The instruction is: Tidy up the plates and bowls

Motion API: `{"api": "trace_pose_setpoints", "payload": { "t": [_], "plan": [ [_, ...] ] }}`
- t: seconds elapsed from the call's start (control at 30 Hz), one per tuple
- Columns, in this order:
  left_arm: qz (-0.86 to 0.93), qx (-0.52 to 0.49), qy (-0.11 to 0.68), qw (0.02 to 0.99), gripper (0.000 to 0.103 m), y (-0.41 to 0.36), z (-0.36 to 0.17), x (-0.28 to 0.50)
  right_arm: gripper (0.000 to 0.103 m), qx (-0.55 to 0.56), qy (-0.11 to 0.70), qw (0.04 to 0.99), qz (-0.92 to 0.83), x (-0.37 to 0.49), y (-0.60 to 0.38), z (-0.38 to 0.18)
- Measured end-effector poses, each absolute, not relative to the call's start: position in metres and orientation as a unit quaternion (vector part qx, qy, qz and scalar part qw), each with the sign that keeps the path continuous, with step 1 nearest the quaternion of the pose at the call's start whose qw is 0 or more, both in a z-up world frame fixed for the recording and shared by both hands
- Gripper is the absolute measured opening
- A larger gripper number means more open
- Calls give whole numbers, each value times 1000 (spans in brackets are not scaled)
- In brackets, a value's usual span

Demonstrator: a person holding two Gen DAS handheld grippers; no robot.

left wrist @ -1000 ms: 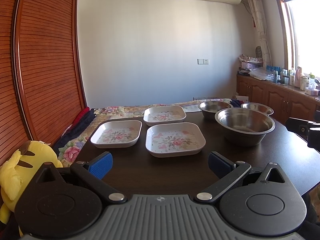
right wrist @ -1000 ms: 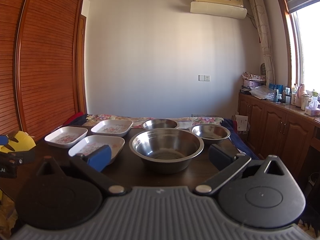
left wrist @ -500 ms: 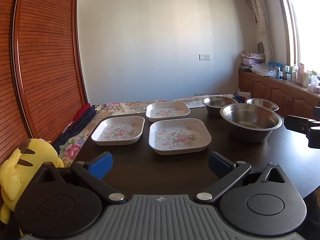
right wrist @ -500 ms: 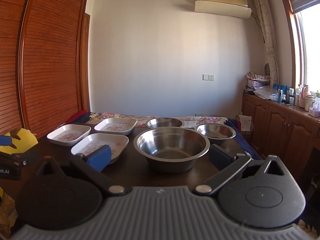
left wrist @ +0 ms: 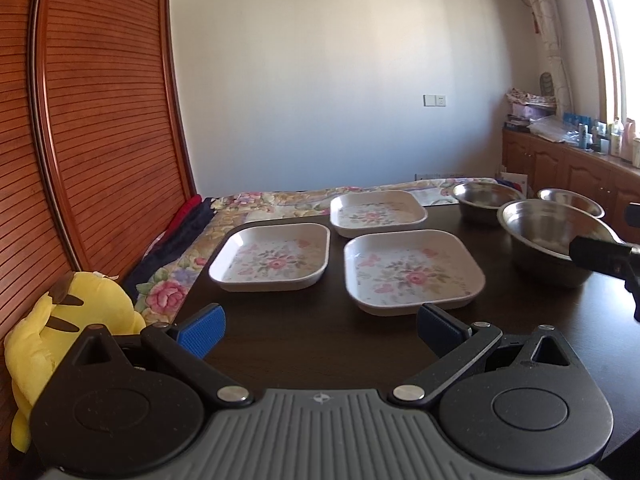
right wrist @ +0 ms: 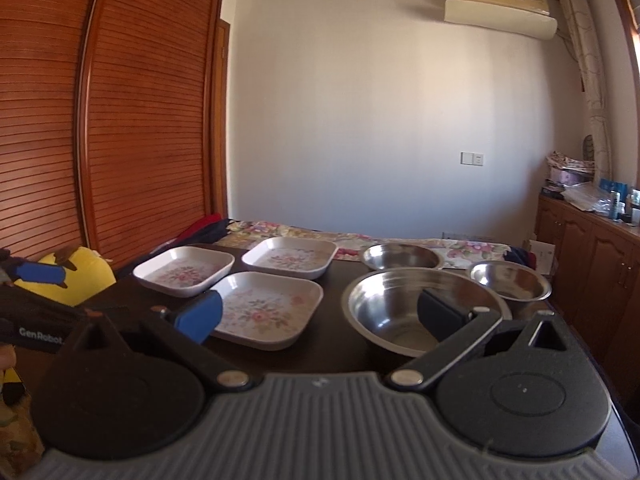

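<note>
Three white square floral plates lie on the dark table (left wrist: 304, 340): a near one (left wrist: 414, 276), a left one (left wrist: 274, 258) and a far one (left wrist: 378, 213). Three steel bowls stand to their right: a large one (left wrist: 548, 240) and two small ones (left wrist: 486, 196) (left wrist: 570, 200). My left gripper (left wrist: 320, 328) is open and empty, just short of the near plate. My right gripper (right wrist: 320, 316) is open and empty, above the gap between the near plate (right wrist: 266, 308) and the large bowl (right wrist: 396, 312). It shows at the right edge of the left wrist view (left wrist: 608, 260).
A yellow plush toy (left wrist: 56, 332) sits off the table's left edge. A floral bedspread (left wrist: 280, 200) lies behind the table. A slatted wooden wardrobe (left wrist: 88, 120) stands on the left, and wooden cabinets (right wrist: 592, 252) with bottles on the right.
Both grippers have moved forward and up toward the dishes. The right gripper has shifted left, its right finger now over the large bowl. Both stay open; no dish has moved.
</note>
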State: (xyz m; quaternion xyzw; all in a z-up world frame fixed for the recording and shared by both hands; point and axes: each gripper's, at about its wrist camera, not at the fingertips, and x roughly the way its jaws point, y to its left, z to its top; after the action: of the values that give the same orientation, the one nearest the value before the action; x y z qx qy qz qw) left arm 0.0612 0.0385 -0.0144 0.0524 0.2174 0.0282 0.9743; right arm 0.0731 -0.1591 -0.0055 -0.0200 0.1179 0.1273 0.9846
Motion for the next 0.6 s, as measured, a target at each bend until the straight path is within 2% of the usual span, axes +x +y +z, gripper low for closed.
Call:
{"api": "trace_pose_setpoints", "payload": {
  "t": [0.5, 0.53, 0.6],
  "plan": [
    [23, 46, 240, 969, 103, 57, -24, 108, 102, -41, 152, 973, 169, 116, -134, -12],
    [20, 44, 242, 969, 103, 58, -25, 111, 100, -41, 155, 972, 170, 118, -132, -13],
    [11, 40, 245, 969, 103, 60, -25, 118, 87, -43, 166, 970, 173, 125, -129, -16]
  ]
}}
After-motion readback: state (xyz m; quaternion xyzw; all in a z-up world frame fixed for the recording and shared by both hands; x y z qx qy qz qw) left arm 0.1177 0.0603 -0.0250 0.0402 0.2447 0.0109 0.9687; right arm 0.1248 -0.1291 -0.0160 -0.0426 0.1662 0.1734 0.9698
